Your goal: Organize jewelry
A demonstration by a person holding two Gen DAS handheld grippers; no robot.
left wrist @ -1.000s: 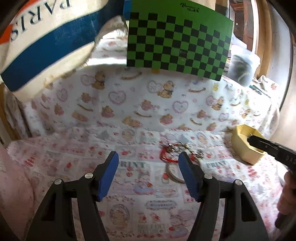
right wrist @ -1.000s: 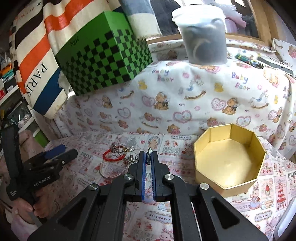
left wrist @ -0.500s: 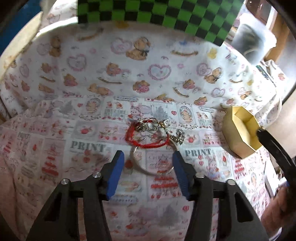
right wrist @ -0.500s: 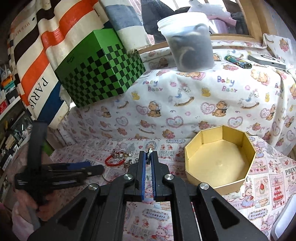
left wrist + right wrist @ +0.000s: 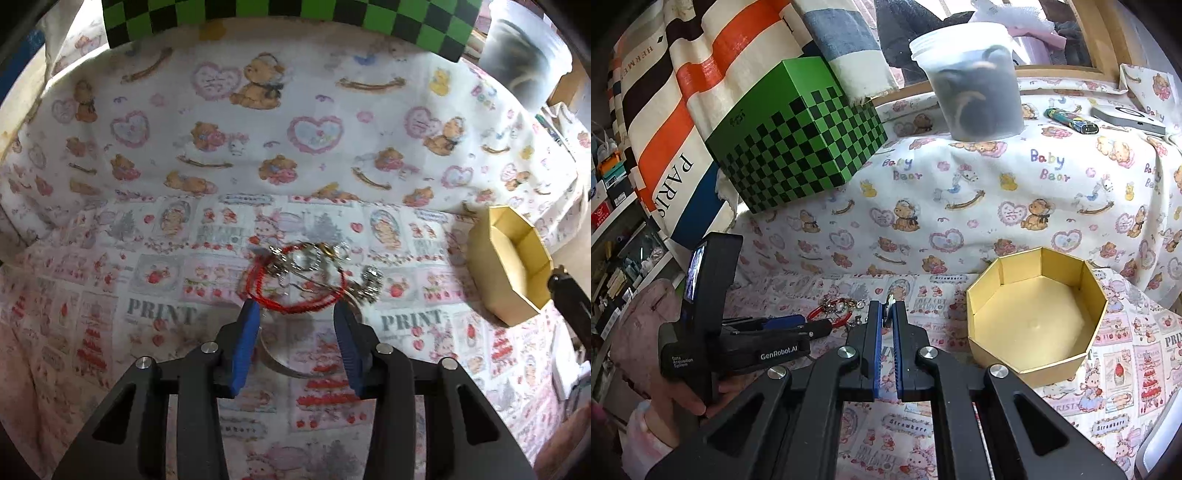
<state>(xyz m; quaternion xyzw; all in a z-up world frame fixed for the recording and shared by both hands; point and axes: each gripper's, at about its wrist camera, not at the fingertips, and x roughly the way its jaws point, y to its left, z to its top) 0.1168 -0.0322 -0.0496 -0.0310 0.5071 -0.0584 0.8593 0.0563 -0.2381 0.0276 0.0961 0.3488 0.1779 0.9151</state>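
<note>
Several tangled pieces lie mid-cloth: red cord bracelet (image 5: pixel 295 291), silver chains (image 5: pixel 364 282), metal bangle (image 5: pixel 295 363) nearest me. My left gripper (image 5: pixel 295 314) straddles the cord's near edge, jaws closing, pads not yet pressing. Right gripper (image 5: pixel 886 314) is clamped together, empty. Gold box (image 5: pixel 506 266) waits far right. Risk: snagged chains drag along. Since a second ago, I've dropped closer and narrowed.

Bright daylight, fisheye warp, slight blur
</note>
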